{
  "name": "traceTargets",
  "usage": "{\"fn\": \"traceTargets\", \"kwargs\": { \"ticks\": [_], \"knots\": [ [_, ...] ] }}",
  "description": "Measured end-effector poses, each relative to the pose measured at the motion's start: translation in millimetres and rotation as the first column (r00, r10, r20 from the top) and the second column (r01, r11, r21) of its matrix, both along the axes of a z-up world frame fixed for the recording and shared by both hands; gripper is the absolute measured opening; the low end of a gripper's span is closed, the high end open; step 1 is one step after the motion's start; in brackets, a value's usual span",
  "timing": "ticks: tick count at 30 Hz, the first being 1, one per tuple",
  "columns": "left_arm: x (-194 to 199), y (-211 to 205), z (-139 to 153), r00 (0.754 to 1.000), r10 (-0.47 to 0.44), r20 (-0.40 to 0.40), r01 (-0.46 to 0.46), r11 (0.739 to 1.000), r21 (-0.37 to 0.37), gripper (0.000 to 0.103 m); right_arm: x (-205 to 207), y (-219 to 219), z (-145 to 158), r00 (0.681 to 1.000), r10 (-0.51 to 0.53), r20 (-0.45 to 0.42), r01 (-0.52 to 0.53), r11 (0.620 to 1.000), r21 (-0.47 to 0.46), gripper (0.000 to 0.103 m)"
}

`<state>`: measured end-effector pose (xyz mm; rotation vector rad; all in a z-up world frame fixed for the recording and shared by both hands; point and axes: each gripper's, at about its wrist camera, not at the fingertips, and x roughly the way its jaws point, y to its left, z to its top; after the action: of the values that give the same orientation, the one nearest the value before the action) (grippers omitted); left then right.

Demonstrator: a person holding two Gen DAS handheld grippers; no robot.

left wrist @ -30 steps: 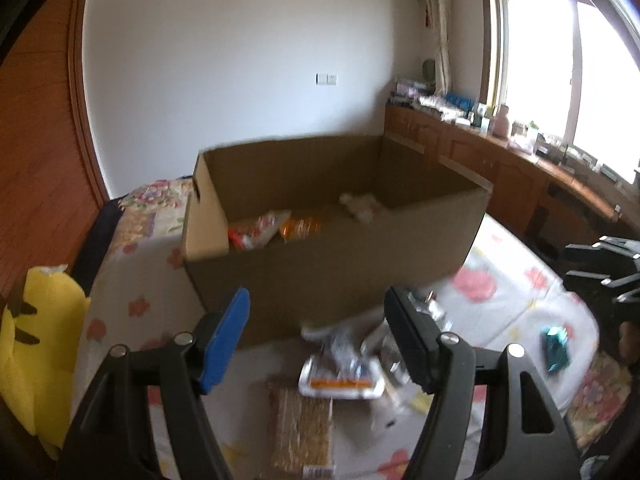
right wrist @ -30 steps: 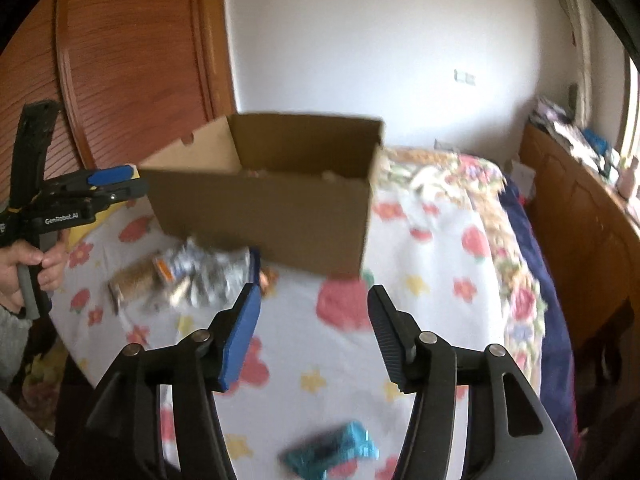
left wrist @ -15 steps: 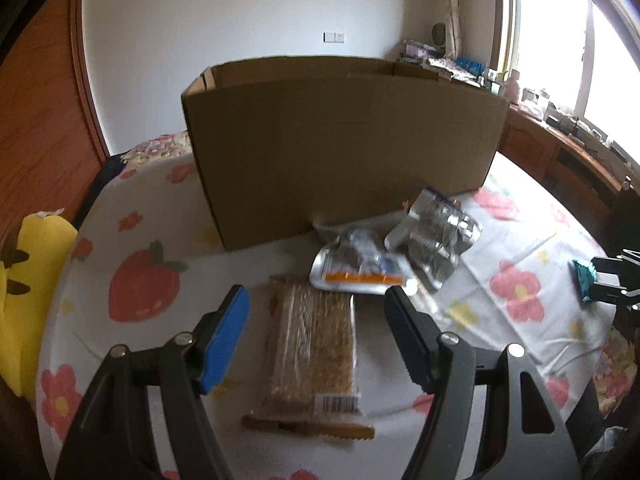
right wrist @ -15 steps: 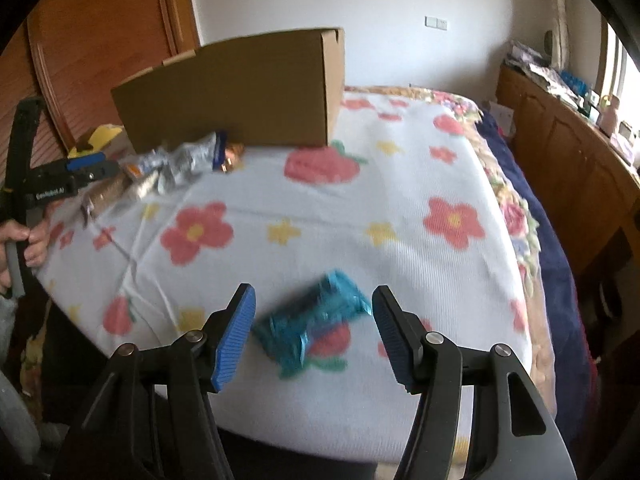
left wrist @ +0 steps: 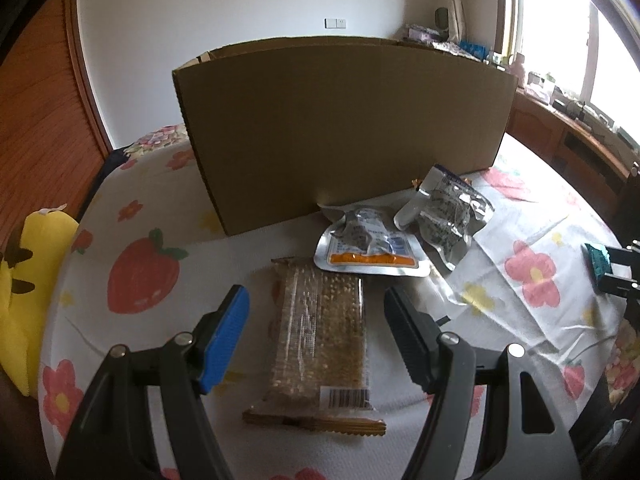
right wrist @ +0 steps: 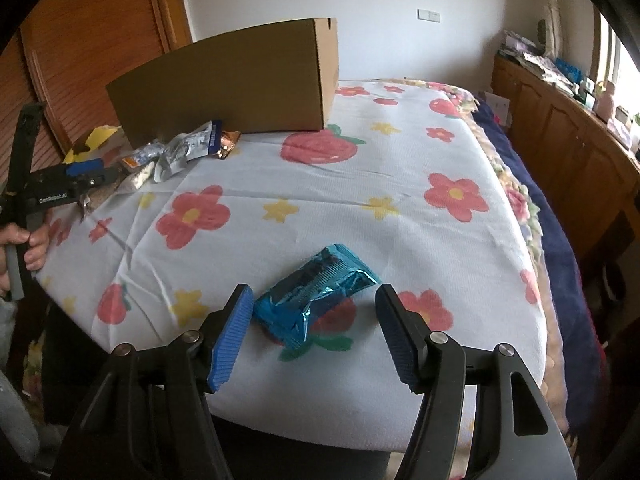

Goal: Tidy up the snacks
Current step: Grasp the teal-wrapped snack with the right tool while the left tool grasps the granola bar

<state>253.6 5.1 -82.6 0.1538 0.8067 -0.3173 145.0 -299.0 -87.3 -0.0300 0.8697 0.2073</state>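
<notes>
Cardboard makes the box (left wrist: 344, 128), a plain brown carton standing at the far side of the flowered sheet (right wrist: 360, 184), its tall near wall hiding whatever is inside from both views. Just in front of it lie two crumpled silver packs, one with an orange stripe (left wrist: 370, 246) and one to its right (left wrist: 444, 210), and nearer still a long clear-wrapped grain bar (left wrist: 320, 340) with a barcode at its near end. A shiny blue pack (right wrist: 316, 296) lies well apart from these, near the right front edge of the sheet, wrinkled and slanting. The left gripper (left wrist: 316, 340) hovers low over the grain bar with its jaws spread wide to either side of it, gripping nothing. The right gripper (right wrist: 314, 334) sits the same way, jaws wide apart and flanking the blue pack, empty too; whether either blue pad touches its wrapper is hard to tell. In the right view the hand (right wrist: 24, 240) on the left gripper's handle shows at the left edge, cut off at the wrist. A small orange wrapper (right wrist: 226, 144) peeks out beside the silver packs, mostly covered.
</notes>
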Motion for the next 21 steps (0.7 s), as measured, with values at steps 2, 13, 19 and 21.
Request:
{"fn": "traceTargets", "kwargs": {
  "ticks": [2,13,19,21],
  "knots": [
    [2,-3,-2,1.000,0.001,-0.011,0.000,1.000,0.017,0.070,2,4,0,1.000,0.004,-0.001,-0.004,1.000,-0.009,0.065],
    [12,-2,-11,0.998,0.015,-0.065,-0.013,0.999,0.037,0.077,18,28,-5,0.999,0.031,0.008,-0.030,0.996,-0.081,0.065],
    [16,3,-13,0.996,0.025,-0.086,-0.024,1.000,0.009,0.079,15,27,-7,0.999,0.009,0.037,-0.007,0.998,-0.066,0.066],
    [14,1,-13,0.997,0.026,-0.077,-0.024,0.999,0.023,0.079,13,27,-7,0.999,0.006,0.045,-0.004,0.998,-0.064,0.066]
  ]
}}
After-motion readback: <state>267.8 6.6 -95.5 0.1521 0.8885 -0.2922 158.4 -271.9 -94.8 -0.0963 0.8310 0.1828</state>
